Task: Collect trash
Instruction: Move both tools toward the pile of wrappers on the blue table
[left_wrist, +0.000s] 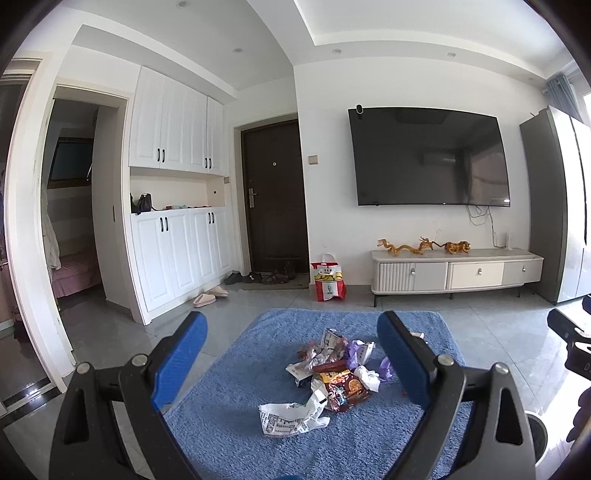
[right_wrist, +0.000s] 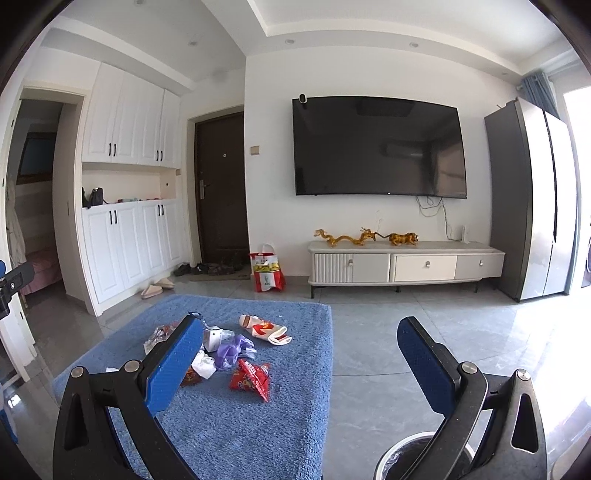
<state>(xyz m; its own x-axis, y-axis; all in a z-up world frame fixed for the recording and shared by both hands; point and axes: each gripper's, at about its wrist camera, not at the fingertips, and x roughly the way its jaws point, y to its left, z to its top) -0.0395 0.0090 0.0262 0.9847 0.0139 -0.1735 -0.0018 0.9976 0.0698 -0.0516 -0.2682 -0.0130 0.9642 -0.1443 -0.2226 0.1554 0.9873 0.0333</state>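
Trash pile (left_wrist: 332, 373) sits mid blue rug (left_wrist: 229, 435), wrappers crumpled, print too blurry to read tbh. Left gripper (left_wrist: 291, 354) spread wide above it, empty. Right gripper (right_wrist: 301, 354) also wide, holding nothing, bin rim (right_wrist: 395, 448) below.

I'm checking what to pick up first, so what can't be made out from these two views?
- Trash pile: right wrist view, that gripper's left finger covers part of it.
- Bin: cut off by the bottom edge behind the right finger; contents unseen.
- Wrapper print: too small to read.
- Right gripper: cut off in the left wrist view.
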